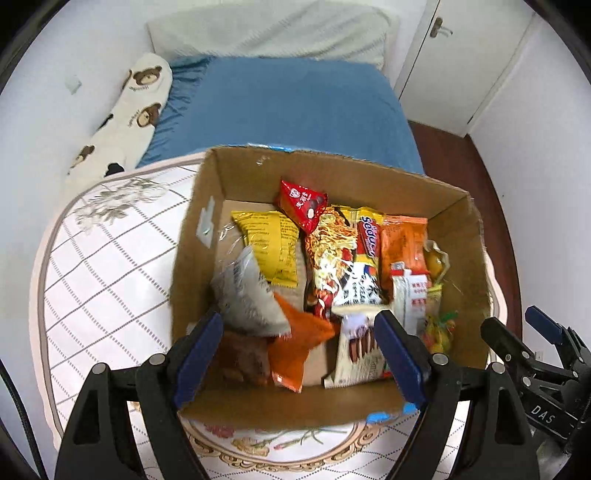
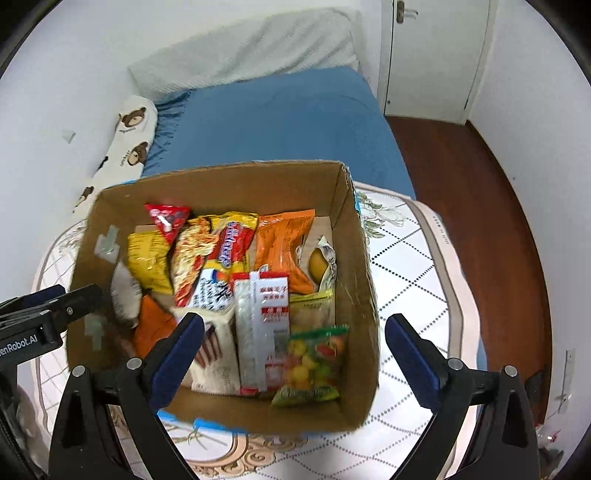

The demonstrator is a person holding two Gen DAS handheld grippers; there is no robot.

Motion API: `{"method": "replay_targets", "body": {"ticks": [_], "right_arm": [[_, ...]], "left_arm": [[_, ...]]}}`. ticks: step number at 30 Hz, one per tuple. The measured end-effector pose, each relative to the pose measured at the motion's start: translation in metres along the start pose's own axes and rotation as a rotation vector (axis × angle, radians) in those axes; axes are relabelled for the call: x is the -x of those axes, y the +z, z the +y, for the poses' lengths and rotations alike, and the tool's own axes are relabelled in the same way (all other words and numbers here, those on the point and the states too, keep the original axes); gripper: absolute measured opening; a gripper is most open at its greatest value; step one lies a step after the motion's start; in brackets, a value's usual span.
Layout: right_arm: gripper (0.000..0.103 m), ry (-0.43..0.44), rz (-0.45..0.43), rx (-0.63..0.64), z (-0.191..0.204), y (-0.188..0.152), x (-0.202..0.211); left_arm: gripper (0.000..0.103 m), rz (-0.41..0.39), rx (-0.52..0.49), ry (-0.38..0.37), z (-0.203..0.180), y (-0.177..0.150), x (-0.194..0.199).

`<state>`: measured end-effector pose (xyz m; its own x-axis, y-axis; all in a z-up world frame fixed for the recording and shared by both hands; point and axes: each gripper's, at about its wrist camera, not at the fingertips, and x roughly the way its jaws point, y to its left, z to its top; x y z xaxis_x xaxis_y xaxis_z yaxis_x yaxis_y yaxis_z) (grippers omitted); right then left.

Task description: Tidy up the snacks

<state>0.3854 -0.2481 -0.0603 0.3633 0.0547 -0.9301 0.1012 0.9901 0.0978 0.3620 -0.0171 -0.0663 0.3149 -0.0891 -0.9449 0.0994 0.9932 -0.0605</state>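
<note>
Snack packets [image 1: 343, 266] lie gathered inside the cardboard box [image 2: 354, 295], keeping them together. Left tool [image 1: 299, 347] and right tool [image 2: 295, 350], both at six o'clock, gape apart, holding nothing.

A quilted white mattress [image 1: 110, 258] with a grid pattern and floral print lies partly bare. Beyond it spreads a blue sheet [image 1: 288, 110], with a pale grey pillow [image 1: 273, 33] against the white wall. A long bolster [image 1: 125, 114] (cream, printed with brown bears) lies along the wall beside the sheet. A white door [image 2: 432, 55] stands beyond reddish-brown wooden floor [image 2: 476, 206].
</note>
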Motion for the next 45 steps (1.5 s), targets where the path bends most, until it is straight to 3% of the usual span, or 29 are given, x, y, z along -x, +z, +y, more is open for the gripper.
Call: {"method": "replay_targets", "body": {"ticks": [16, 20, 27, 35, 45], "right_arm": [[0.103, 0.010, -0.213, 0.065, 0.020, -0.086, 0.156], [0.103, 0.015, -0.249, 0.064, 0.023, -0.105, 0.186], [0.103, 0.029, -0.317, 0.063, 0.030, -0.134, 0.238], [0.103, 0.018, -0.380, 0.083, 0.037, -0.152, 0.277], [0.103, 0.014, -0.420, 0.101, 0.046, -0.164, 0.305]], "left_arm": [[0.084, -0.218, -0.064, 0.004, -0.008, -0.106, 0.126], [0.086, -0.254, -0.078, 0.035, -0.010, -0.125, 0.153], [0.087, -0.314, -0.047, 0.026, -0.003, -0.152, 0.192], [0.087, -0.385, -0.030, 0.056, 0.002, -0.174, 0.226], [0.087, -0.417, -0.025, 0.056, 0.005, -0.187, 0.252]]}}
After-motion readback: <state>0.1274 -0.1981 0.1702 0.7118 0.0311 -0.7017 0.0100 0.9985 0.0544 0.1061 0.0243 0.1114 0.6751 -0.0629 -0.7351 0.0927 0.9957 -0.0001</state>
